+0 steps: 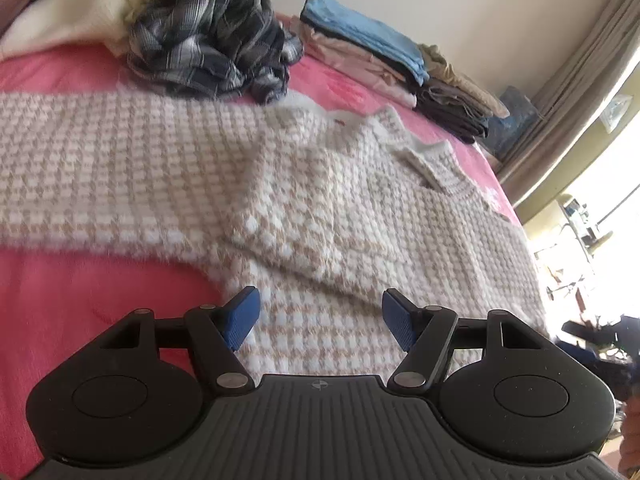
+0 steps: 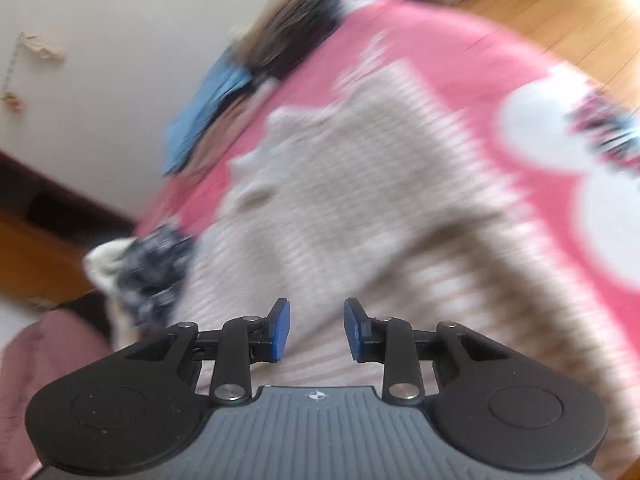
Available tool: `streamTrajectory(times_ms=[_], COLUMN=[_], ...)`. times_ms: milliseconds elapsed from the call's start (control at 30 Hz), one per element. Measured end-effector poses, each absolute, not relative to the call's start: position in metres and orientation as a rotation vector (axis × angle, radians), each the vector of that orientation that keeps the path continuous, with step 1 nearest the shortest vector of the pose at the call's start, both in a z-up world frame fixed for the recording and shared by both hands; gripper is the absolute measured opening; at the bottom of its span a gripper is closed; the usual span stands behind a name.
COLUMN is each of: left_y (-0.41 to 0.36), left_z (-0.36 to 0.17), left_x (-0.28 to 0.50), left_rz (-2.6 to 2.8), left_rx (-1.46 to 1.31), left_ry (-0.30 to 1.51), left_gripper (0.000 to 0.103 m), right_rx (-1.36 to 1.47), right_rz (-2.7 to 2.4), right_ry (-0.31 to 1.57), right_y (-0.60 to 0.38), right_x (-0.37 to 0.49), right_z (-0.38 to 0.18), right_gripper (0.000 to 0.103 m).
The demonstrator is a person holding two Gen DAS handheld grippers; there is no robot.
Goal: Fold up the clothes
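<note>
Both grippers, left and right, hover jaws apart (empty) over a checked sweater on the pink bed.

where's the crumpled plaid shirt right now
In the left wrist view the plaid shirt lies bunched at upper left on the pink bedspread, just beyond the knit sweater, beside a cream garment.

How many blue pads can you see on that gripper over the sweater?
2: one blue pad left, the other right, apart above the knitted sweater.
</note>
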State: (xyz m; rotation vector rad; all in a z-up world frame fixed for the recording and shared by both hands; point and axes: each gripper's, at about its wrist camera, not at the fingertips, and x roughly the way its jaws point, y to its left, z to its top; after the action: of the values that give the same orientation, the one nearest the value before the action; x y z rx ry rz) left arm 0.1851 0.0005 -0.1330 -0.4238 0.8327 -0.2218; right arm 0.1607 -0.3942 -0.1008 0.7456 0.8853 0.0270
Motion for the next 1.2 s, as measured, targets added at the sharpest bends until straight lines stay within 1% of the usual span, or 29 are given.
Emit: streamTrajectory(times_ms=[67,167,300,433,567,667,867,933,967,1000,1100,1200], left_y=[-0.005,-0.013,-0.020,-0.019,-0.017,-0.025,-0.051,-0.052,-0.051,-0.050,-0.048,-0.049], left_z=[-0.130,-0.130,-0.131,-0.126,-0.123,-0.125,-0.145,-0.145,-0.144,-0.143,-0.140,-0.139], left_x=[0.185,0.185,0.186,0.184,0.185,0.187,0.191,0.190,0.189,0.189,0.188,0.189], left_rz=[-0.211,-0.198,-0.151,-0.092,-0.069,-0.101,-0.080,-0.079,-0.079,-0.080,-0.080,-0.084], left_rx=[-0.379,-0.329,-0.277,-0.243,-0.230,-0.201,-0.009,0.008,0.003,-0.002,-0.015,-0.022], left_ry=[0.807,0.779,0.744,0.683,0.631,0.610,0.672,0.671,0.672,0.673,0.668,0.665], left_gripper=[0.068,0.068,0.067,0.067,0.067,0.068,0.067,0.068,0.068,0.067,0.067,0.068], right_rx=[0.628,0.377,0.068,-0.163,-0.198,-0.167,-0.074,-0.081,-0.081,-0.082,-0.053,0.006], right_rz=[-0.061,-0.142,-0.126,-0.123,-0.119,-0.127,-0.155,-0.153,-0.150,-0.147,-0.132,-0.100], right_ry=[0.865,0.843,0.811,0.775,0.840,0.862,0.876,0.882,0.884,0.879,0.838,0.755], right_y=[-0.405,-0.402,-0.379,-0.358,-0.362,-0.374,-0.388,-0.390,-0.391,-0.391,-0.392,-0.396], right_x=[0.153,0.151,0.156,0.163,0.169,0.169,0.165,0.161,0.158,0.152,0.135,0.143], right_z=[-0.099,-0.095,-0.099,-0.110,-0.131,-0.146,-0.149,-0.145,-0.141,-0.135,-0.114,-0.093], right_gripper=[0.032,0.032,0.031,0.031,0.031,0.031,0.030,0.034,0.038,0.040,0.040,0.039])
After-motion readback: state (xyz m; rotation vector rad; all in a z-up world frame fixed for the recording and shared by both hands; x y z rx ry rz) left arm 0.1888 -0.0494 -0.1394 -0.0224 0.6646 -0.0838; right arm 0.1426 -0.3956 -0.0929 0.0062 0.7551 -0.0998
